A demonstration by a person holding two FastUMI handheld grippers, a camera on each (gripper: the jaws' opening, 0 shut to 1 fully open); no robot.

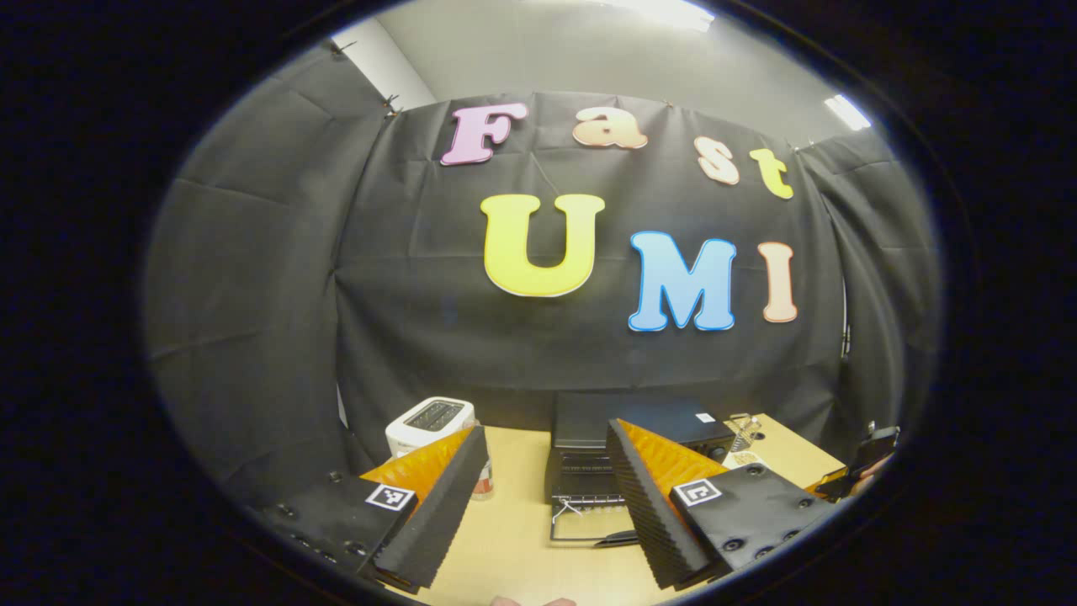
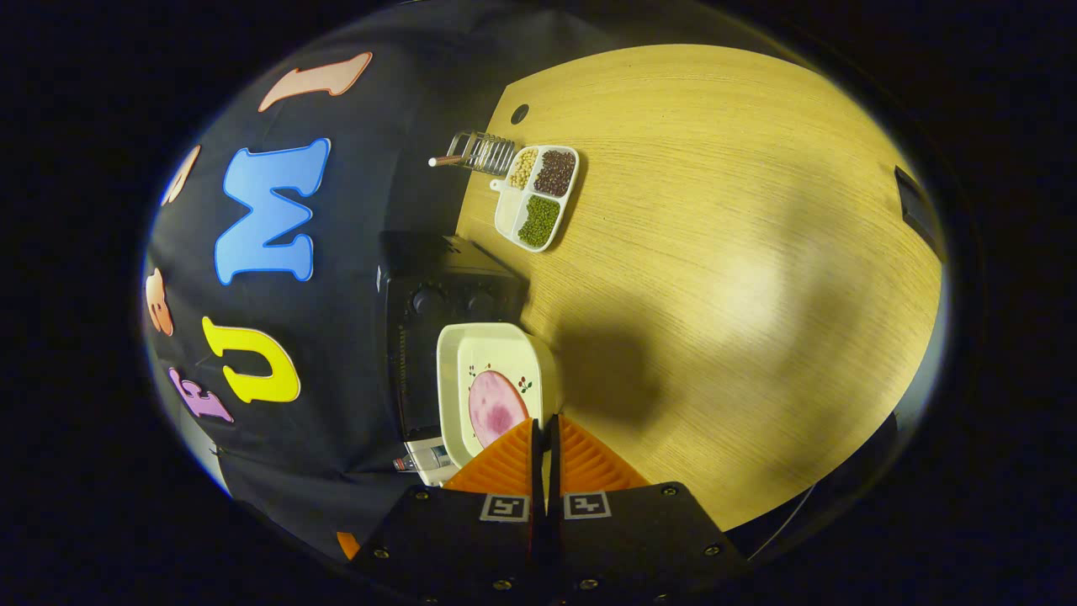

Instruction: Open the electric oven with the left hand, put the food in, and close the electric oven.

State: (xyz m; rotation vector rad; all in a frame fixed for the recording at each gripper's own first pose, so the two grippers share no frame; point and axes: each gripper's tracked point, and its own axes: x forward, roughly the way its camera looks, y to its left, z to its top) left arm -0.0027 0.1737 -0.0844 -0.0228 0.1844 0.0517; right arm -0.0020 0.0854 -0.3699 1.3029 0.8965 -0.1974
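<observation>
Oven (image 1: 639, 438) door looks down, left gripper (image 1: 547, 497) jaws apart and empty, right gripper (image 2: 545, 454) clamped on food dish (image 2: 492, 391) rim; loading, closing remain.

Black cloth wall (image 1: 252, 278) behind and left of light wood table (image 2: 740, 252); grey ceiling (image 1: 538, 50) with strip lights (image 1: 847, 112) above.

Ceiling lights (image 1: 846, 111) glare overhead; soft shadows fall across the table (image 2: 740, 278); fisheye edges bend and dim.
</observation>
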